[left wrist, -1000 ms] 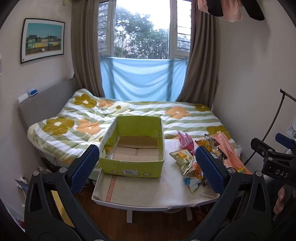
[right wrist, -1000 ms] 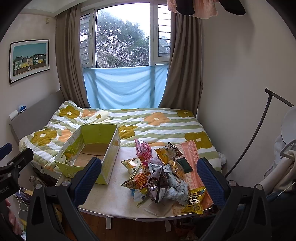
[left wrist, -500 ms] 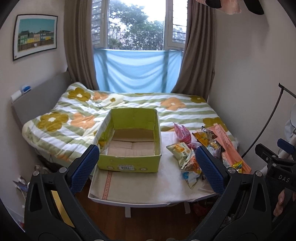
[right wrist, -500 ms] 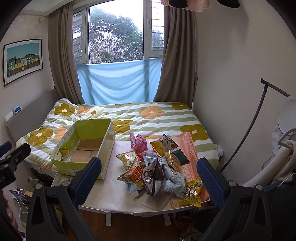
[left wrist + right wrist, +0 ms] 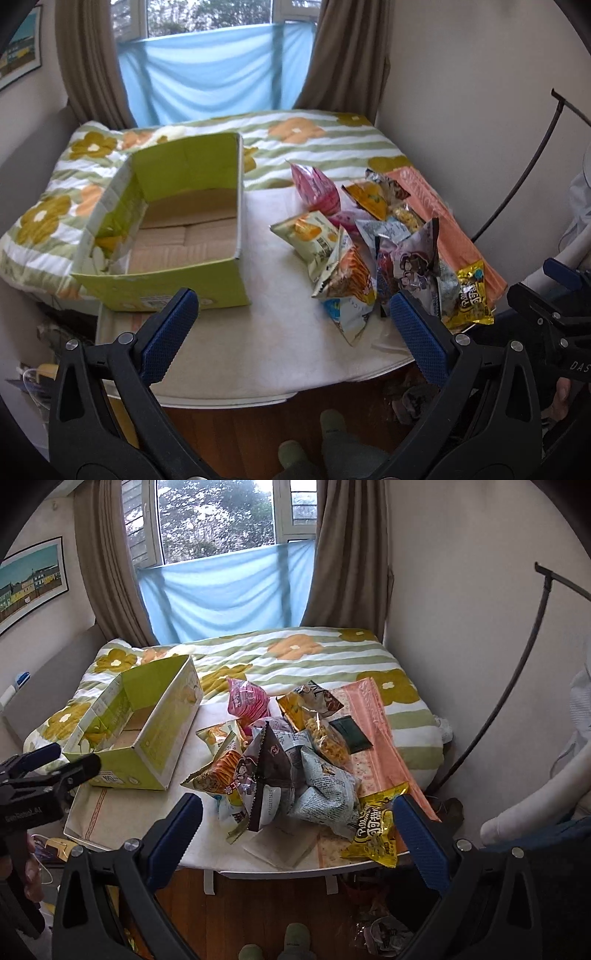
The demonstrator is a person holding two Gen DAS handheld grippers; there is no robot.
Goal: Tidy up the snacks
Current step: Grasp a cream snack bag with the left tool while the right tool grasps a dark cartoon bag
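Note:
An open green cardboard box (image 5: 177, 236) (image 5: 147, 731) with nothing in it stands on the left of a small white table (image 5: 280, 343) (image 5: 207, 746). To its right lies a heap of snack bags (image 5: 373, 251) (image 5: 288, 768), with a pink bag (image 5: 316, 188) (image 5: 245, 701) at the back and a yellow bag (image 5: 471, 295) (image 5: 376, 830) at the front right. My left gripper (image 5: 291, 332) hovers open before the table's front edge, between box and heap. My right gripper (image 5: 295, 827) is open above the near side of the heap, holding nothing.
A bed (image 5: 303, 657) with a flowered, striped quilt lies behind the table, under a window with brown curtains and a blue cloth. An orange-pink cloth (image 5: 373, 731) runs along the table's right side. Wood floor and the person's feet (image 5: 291, 938) are below. A black lamp stand (image 5: 517, 686) leans at right.
Both grippers have come closer to the table and tilted downward; box and snacks look larger and lower in view. Nothing on the table has moved. Both stay open.

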